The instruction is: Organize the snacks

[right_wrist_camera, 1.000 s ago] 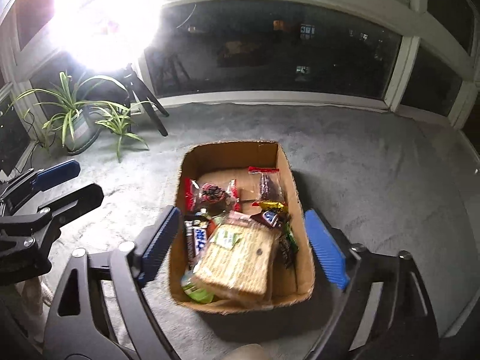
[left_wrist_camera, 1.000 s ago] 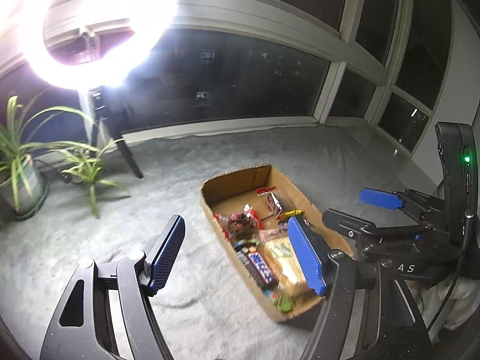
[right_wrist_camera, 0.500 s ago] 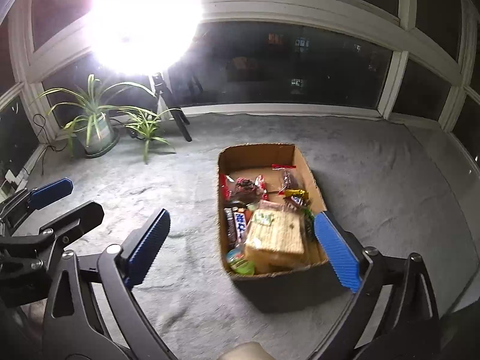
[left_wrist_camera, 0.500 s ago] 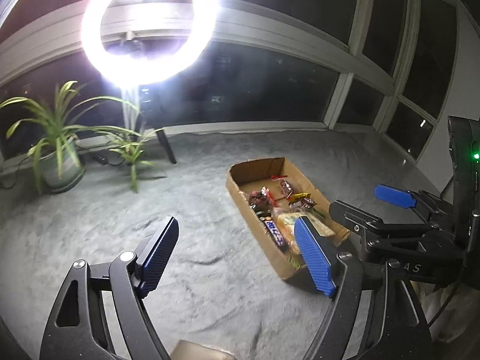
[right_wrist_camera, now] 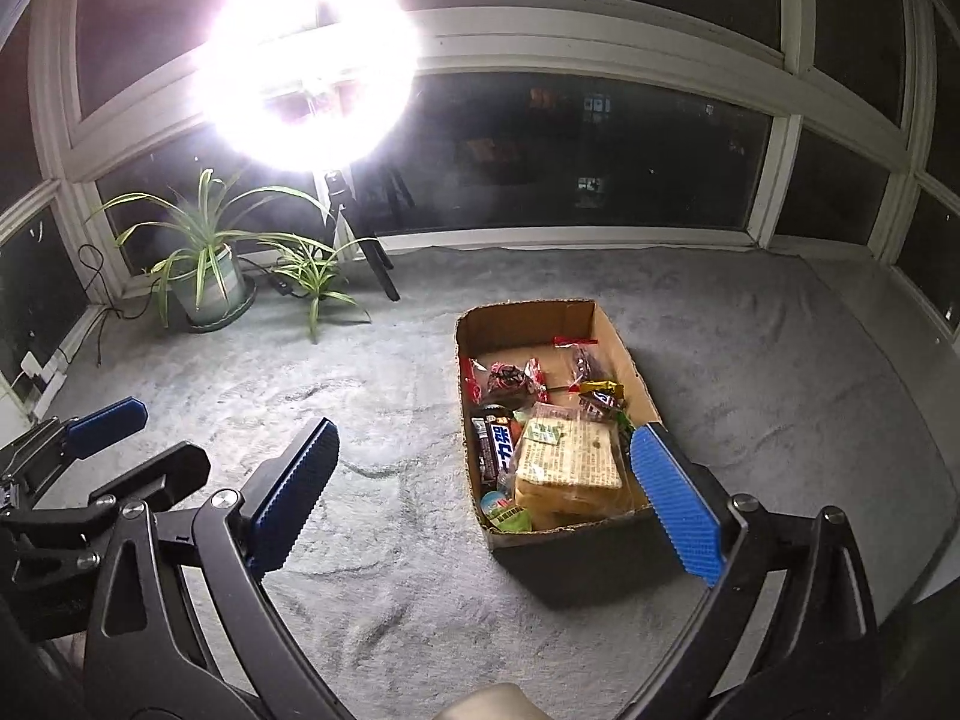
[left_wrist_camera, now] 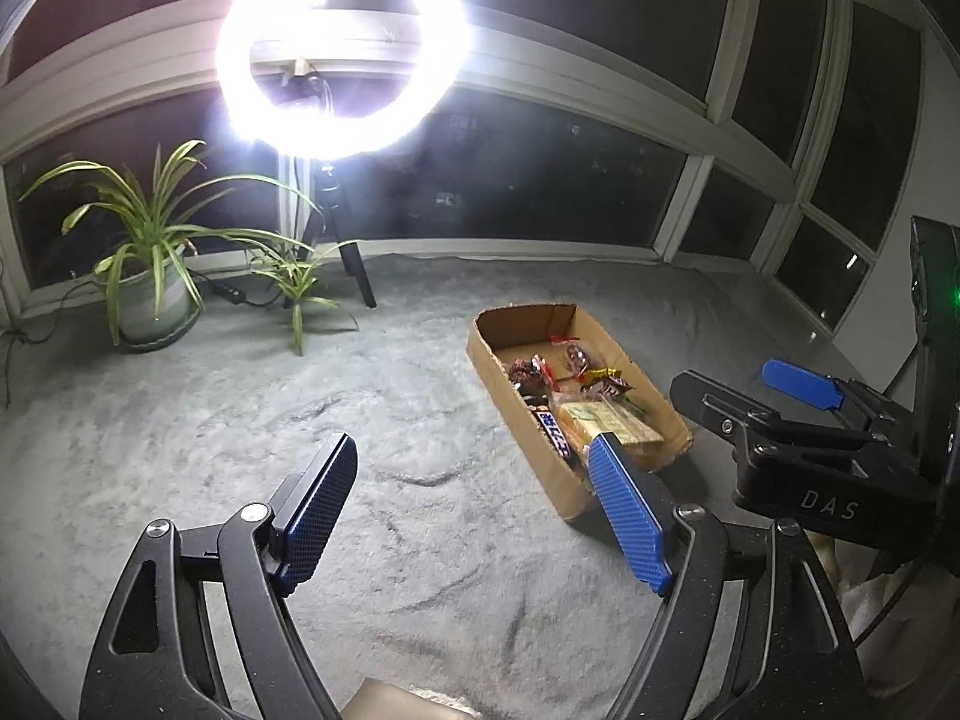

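Box: your cardboard box sits on the grey carpet, open-topped, right of centre in both views.
Snacks: all inside it. Large cracker pack at the near end, Snickers bar flat beside it, green-lidded cup in the near corner, red-wrapped packs toward the far end.
Left gripper: your jaws stand spread, nothing between them, only carpet.
Right gripper: jaws spread wide, holding nothing; the box's near end shows between its fingers.
Surroundings: ring light on a tripod, 2 potted spider plants by the dark windows, well apart from the box.
View difference: right wrist looks straight into the box; left wrist sees it obliquely, its right pad covering the near corner.
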Demonstrator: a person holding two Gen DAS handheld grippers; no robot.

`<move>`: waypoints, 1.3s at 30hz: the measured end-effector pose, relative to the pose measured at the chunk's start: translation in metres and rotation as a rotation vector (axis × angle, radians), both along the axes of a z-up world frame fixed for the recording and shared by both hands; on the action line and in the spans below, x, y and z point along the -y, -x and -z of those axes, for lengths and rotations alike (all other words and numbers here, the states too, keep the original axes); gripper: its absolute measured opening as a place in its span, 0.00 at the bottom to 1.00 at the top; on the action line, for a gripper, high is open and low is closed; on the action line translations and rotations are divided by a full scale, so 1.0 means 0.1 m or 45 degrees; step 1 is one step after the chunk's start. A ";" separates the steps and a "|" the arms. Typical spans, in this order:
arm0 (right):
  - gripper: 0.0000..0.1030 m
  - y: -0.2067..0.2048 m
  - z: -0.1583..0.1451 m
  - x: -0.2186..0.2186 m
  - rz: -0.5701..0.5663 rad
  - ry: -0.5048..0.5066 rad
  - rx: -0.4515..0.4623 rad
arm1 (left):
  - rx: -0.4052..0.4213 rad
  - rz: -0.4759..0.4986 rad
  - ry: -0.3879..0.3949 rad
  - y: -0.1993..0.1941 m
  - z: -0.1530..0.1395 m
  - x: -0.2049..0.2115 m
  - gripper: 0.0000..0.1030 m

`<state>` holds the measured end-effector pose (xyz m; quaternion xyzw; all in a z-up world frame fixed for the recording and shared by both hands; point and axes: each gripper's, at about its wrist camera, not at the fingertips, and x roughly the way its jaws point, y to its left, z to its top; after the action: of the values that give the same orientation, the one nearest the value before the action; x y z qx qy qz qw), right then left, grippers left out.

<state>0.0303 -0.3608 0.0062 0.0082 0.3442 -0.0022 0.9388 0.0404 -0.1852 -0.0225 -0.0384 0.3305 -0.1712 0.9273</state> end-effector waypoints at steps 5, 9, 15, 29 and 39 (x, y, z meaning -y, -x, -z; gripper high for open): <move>0.97 0.00 0.00 -0.02 -0.007 0.002 -0.001 | 0.007 -0.018 -0.001 0.00 -0.02 -0.03 0.77; 0.97 0.00 0.00 -0.01 -0.007 0.003 0.000 | 0.007 -0.018 -0.002 0.00 -0.01 -0.02 0.77; 0.97 -0.01 0.00 -0.01 -0.009 0.008 0.001 | -0.001 -0.015 -0.002 -0.01 0.00 -0.01 0.77; 0.97 0.00 0.00 -0.03 -0.019 0.013 -0.001 | 0.004 -0.015 -0.004 0.01 -0.01 -0.02 0.77; 0.97 0.01 0.00 -0.07 -0.038 0.023 -0.001 | 0.013 -0.013 0.005 0.06 -0.04 -0.05 0.77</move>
<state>0.0297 -0.3536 0.0065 -0.0054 0.3448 0.0089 0.9386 0.0347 -0.1803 -0.0182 -0.0409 0.3253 -0.1672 0.9298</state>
